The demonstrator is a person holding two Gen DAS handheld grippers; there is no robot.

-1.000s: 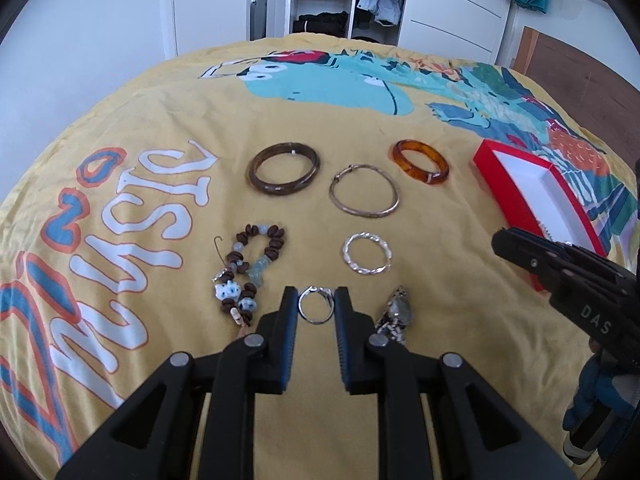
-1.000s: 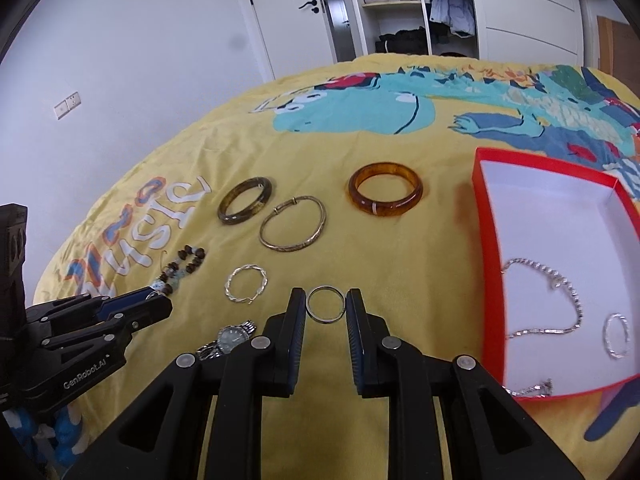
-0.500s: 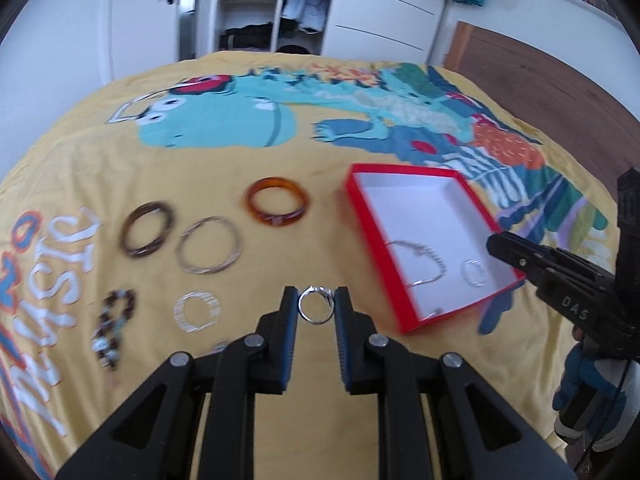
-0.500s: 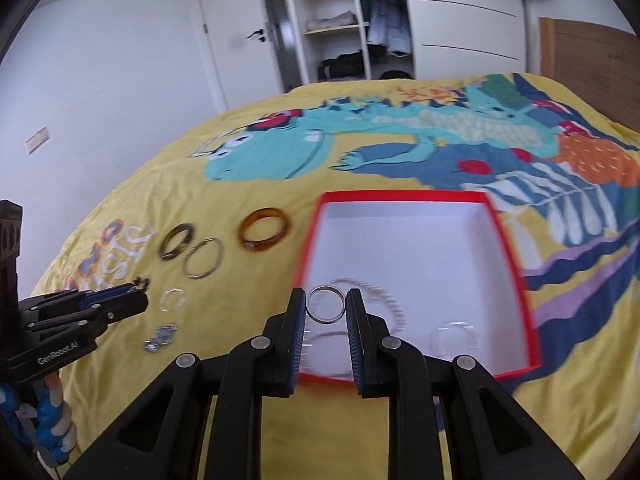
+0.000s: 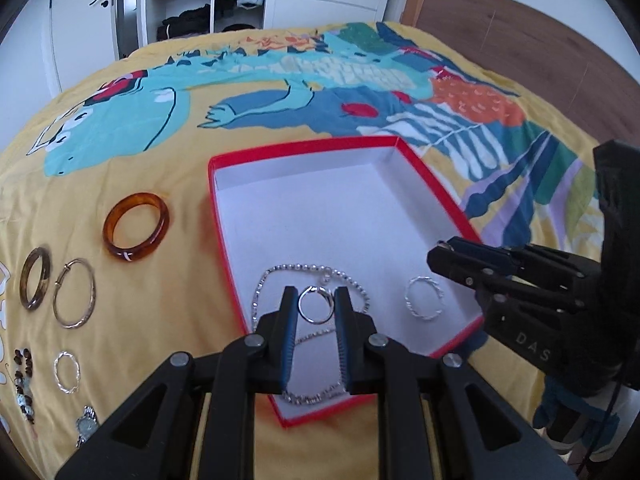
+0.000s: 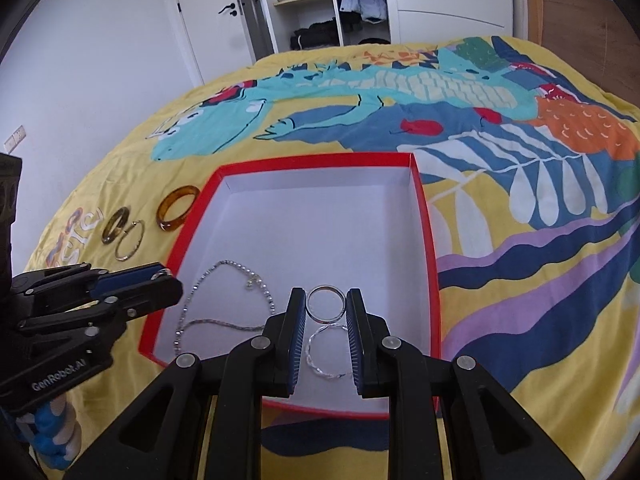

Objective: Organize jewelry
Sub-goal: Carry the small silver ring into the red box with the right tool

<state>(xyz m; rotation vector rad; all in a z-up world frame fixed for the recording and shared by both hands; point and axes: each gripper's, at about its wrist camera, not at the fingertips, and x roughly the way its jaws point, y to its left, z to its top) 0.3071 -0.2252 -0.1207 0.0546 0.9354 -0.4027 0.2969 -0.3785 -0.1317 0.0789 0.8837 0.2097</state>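
A ring is pinched tight in each gripper, left [image 5: 316, 307] and right [image 6: 326, 307], both held over the red box [image 6: 425, 216]. Drop-off step; jaws just need opening, probably.

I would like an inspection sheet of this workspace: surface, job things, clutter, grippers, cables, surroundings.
Surface: yellow dinosaur bedspread.
Job's things: red box holds a chain necklace and a twisted ring; amber bangle, dark bangle, thin hoop, twisted hoop, beads, watch lie outside.
Clutter: nothing seen.
Grippers: left gripper shut on a small ring; right gripper shut on a silver band; both over the box.
Cables: nothing seen.
Surroundings: open wardrobe, white door.
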